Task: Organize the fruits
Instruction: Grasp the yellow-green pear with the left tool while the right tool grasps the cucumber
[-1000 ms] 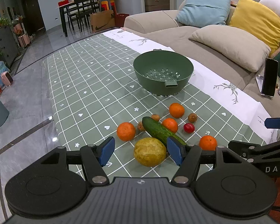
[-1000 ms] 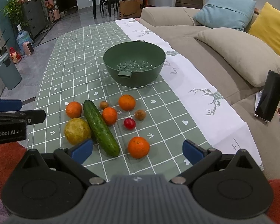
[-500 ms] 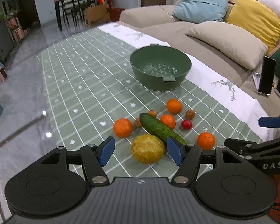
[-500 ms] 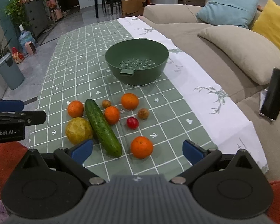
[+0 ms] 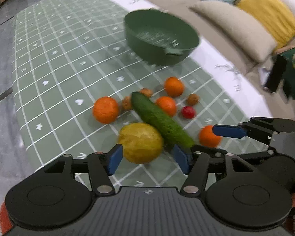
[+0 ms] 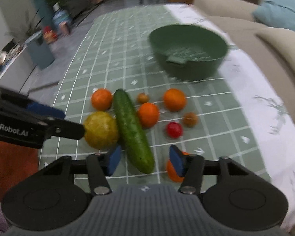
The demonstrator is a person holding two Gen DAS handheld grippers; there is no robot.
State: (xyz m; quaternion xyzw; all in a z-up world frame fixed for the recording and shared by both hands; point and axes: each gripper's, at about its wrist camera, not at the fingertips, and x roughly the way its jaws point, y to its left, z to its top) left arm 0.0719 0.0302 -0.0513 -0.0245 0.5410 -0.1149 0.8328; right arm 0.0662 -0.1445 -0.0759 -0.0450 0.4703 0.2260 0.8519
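Left gripper (image 5: 148,160): jaws apart, holding nothing; blue pads (image 5: 114,158) flank the yellow melon-like fruit (image 5: 140,142), which sits between them at their tips, with no contact evident.
Yellow fruit: rests on the green checked tablecloth (image 5: 59,59); its right flank lies against, or just beside, the cucumber (image 5: 161,121).
Risk, left side: judged likely that closing here lets the right pad catch the cucumber end, so that it rolls into the small fruits beyond. A round, wide fruit held only at the pad tips may also squirt forward.
Cucumber: lies diagonally through the cluster, near end between the two grippers, far end among the oranges (image 6: 148,114).
Right gripper (image 6: 145,160): jaws apart, empty; in the right wrist view the cucumber's near end lies between the pads, nearer the left one.
Near orange (image 6: 172,174): mostly hidden behind the right pad, just outside the opening.
Risk, right side: judged that the pad may nudge this orange away; both frames are motion-blurred, so alignment is uncertain.
Risk, shared: the two grippers are close together over one cluster and could collide.
Small fruits: a red one (image 6: 174,129) and brown ones (image 6: 190,119) sit well ahead of both grippers.
Green colander bowl (image 6: 188,51): empty, beyond the cluster, well apart from both grippers; presumed destination.
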